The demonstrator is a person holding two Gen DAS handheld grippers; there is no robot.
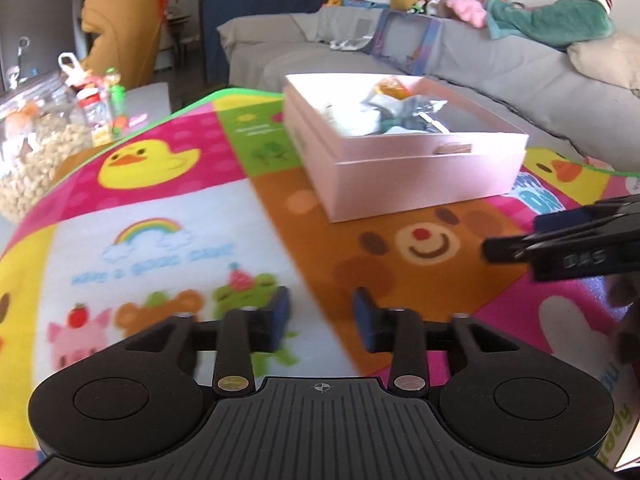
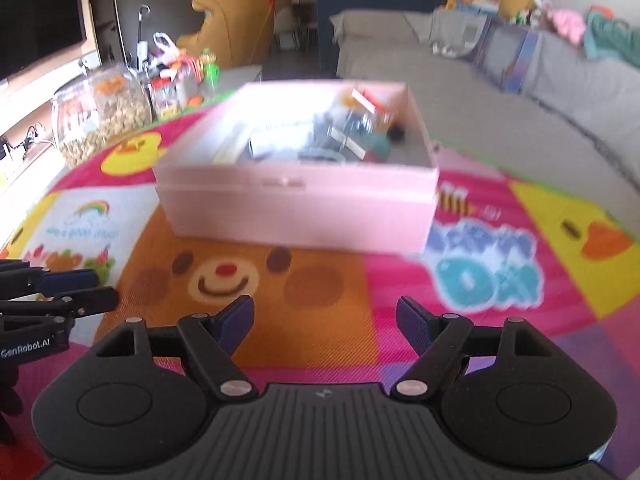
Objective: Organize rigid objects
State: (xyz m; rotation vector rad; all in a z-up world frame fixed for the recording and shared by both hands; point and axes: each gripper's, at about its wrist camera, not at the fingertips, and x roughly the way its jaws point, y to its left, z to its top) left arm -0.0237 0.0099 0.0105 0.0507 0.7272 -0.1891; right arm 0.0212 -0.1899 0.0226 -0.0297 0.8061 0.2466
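Observation:
A pink open box [image 1: 420,176] sits on the colourful cartoon mat [image 1: 160,208] and holds several small objects, among them grey and orange packets [image 1: 404,112]. It also shows in the right wrist view [image 2: 296,208], straight ahead. My left gripper [image 1: 322,316] is open and empty, low over the mat in front of the box. My right gripper [image 2: 325,320] is open and empty, wider apart, over the bear picture. The right gripper shows at the right edge of the left wrist view [image 1: 560,240]; the left gripper shows at the left edge of the right wrist view [image 2: 60,296].
A glass jar of snacks [image 1: 36,140] and small bottles [image 1: 108,108] stand left of the mat. A grey sofa [image 1: 500,68] with toys and a box runs behind and to the right. A yellow chair [image 2: 232,20] stands at the back.

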